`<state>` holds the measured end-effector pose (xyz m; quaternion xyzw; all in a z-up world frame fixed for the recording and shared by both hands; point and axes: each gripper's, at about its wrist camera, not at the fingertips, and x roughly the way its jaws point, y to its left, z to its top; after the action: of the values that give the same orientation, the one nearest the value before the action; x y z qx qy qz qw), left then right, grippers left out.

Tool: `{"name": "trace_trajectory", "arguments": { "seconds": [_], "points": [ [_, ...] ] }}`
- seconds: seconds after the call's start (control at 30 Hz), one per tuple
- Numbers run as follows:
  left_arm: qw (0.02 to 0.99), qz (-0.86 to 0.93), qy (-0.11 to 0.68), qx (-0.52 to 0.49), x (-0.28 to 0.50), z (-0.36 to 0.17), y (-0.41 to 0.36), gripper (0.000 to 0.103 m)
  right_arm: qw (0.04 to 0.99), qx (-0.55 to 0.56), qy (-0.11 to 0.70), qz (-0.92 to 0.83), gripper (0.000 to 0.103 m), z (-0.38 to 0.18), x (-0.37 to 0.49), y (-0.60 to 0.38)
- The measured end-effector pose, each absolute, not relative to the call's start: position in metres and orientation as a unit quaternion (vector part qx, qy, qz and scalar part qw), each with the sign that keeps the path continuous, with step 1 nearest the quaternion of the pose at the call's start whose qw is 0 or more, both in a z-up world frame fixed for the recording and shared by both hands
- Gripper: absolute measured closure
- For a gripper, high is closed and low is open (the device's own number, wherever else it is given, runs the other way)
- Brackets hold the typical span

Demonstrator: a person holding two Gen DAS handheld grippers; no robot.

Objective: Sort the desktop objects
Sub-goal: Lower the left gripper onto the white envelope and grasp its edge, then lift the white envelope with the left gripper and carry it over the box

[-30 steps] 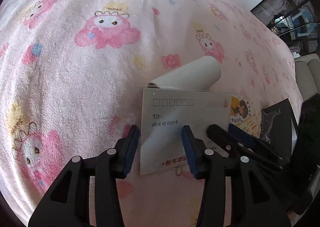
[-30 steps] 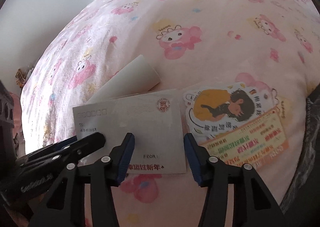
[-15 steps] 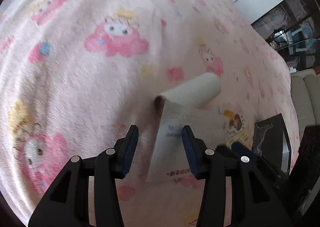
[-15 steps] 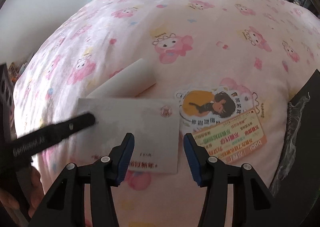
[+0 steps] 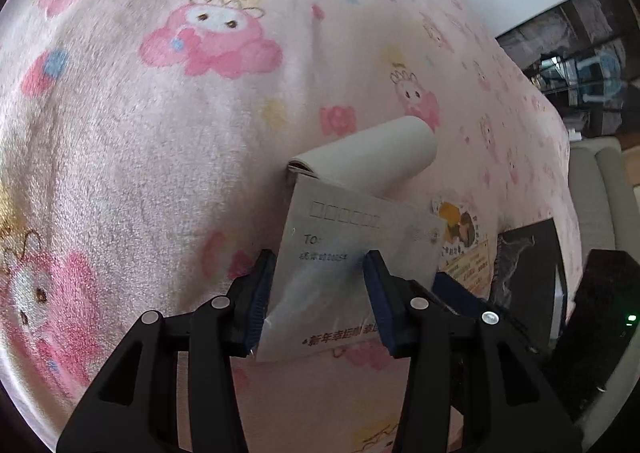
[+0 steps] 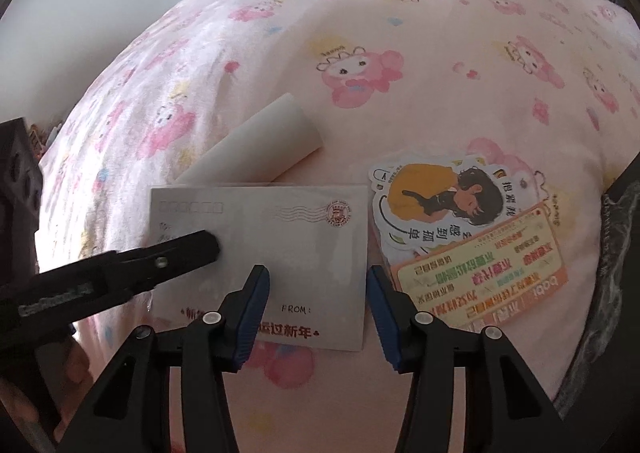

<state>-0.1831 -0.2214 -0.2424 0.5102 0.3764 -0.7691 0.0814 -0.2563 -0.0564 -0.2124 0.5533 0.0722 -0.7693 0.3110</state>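
The envelope [image 6: 260,245] lay flat on the pink blanket [image 6: 400,13], just beside the stickers [image 6: 460,233]. The left tool [image 5: 318,293] hung spread above its addressed end, seemingly to steady it; the right tool [image 6: 316,305], jaws closing, straddled its corner without pinching.

The envelope [image 6: 276,253] is covering the lower end of the white roll [image 6: 260,149]; the dark booklet [image 6: 616,253] is running off the right wrist view's edge.
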Motion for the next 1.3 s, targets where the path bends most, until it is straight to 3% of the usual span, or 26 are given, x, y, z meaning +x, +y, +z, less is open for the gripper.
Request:
{"name": "trace_trajectory", "arguments": {
  "seconds": [0.47,0.9,1.3],
  "points": [
    [-0.06,-0.764,0.351,0.538,-0.187,-0.229,-0.167,0.058,0.265,0.537,0.054,-0.799,0.058,-0.161,-0.219,0.014],
    [-0.145,-0.822,0.275,0.478,-0.174,-0.15,-0.094,0.058,0.247,0.507,-0.009,-0.826,0.058,-0.117,-0.186,0.101],
    [-0.197,-0.818,0.217,0.494,-0.232,-0.116,0.057,0.058,0.173,0.451,-0.062,-0.874,0.058,-0.084,-0.217,0.235]
  ]
}}
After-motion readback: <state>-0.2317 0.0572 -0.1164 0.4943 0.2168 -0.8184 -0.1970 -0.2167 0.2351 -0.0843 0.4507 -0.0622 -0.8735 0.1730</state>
